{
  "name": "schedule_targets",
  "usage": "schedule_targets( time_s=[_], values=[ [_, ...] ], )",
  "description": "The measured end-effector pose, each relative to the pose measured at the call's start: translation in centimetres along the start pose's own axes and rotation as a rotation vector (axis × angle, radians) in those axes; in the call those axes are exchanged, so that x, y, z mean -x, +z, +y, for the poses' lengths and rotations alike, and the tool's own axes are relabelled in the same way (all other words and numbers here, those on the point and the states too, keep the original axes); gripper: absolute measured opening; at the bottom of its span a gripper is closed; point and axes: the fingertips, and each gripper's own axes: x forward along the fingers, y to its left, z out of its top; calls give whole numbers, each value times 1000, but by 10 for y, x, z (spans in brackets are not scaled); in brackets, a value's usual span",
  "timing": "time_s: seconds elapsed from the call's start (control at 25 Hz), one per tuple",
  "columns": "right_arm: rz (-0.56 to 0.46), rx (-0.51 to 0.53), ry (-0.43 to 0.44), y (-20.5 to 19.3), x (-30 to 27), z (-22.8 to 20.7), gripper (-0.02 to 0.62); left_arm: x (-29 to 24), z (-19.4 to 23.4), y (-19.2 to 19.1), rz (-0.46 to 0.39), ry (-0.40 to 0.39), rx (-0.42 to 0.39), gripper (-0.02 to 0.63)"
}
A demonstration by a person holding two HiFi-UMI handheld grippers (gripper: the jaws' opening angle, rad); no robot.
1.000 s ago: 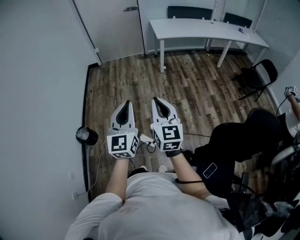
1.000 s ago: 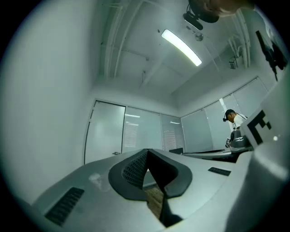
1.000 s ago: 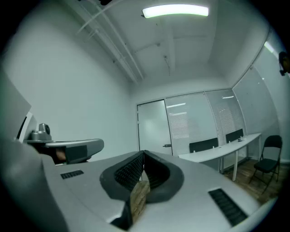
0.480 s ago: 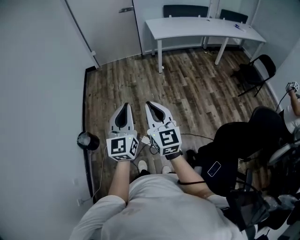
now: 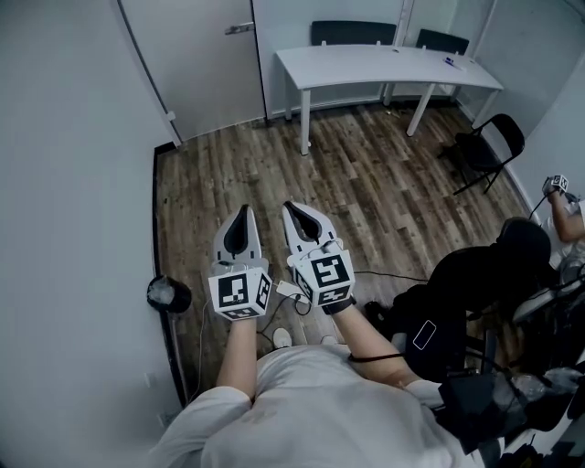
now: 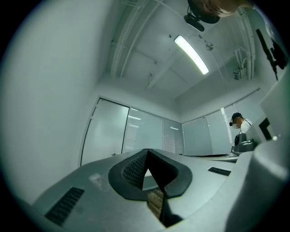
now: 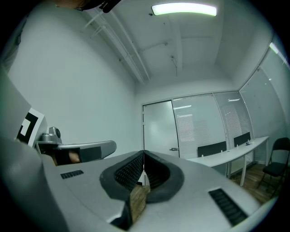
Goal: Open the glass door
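Note:
The glass door [image 5: 206, 64] is a frosted pane standing shut in the far wall, with a small metal handle [image 5: 239, 28] on its right side. Both grippers hang side by side over the wood floor, well short of the door and pointing toward it. My left gripper [image 5: 243, 212] is shut and holds nothing. Just to its right, my right gripper [image 5: 291, 208] is also shut and empty. In the right gripper view the door [image 7: 158, 131] and its handle [image 7: 174, 149] lie straight beyond the closed tips [image 7: 144, 154]. In the left gripper view the door [image 6: 106, 133] shows above the closed tips [image 6: 147, 152].
A plain white wall [image 5: 64, 183] runs along the left. A white table [image 5: 384, 62] with dark chairs behind it stands right of the door, and a black folding chair [image 5: 484, 146] sits further right. A person in black [image 5: 475, 283] sits at the right. A round black object [image 5: 169, 294] and cables lie by the wall.
The door, its handle and the table have slid lower in the head view as the person moved toward them. Both grippers travelled along side by side, still shut.

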Motion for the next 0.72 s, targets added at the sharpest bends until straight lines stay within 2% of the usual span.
schedule_targets(
  time_s=[0.2,0.32,0.56,0.72],
  values=[
    [-36,-11,-59,0,-32,21,5,1,45,-1,-11,3,-26,3],
    [-23,-6,-78,-8,-43,30,5,1,70,-3,-18,18,-31,3],
    [13,-15,-63,-21,-68,37,5,-14,88,-16,-12,-1,21,3],
    [-7,-22,1,-15,-81,34,5,-33,88,-21,-12,-12,35,3]
  ],
)
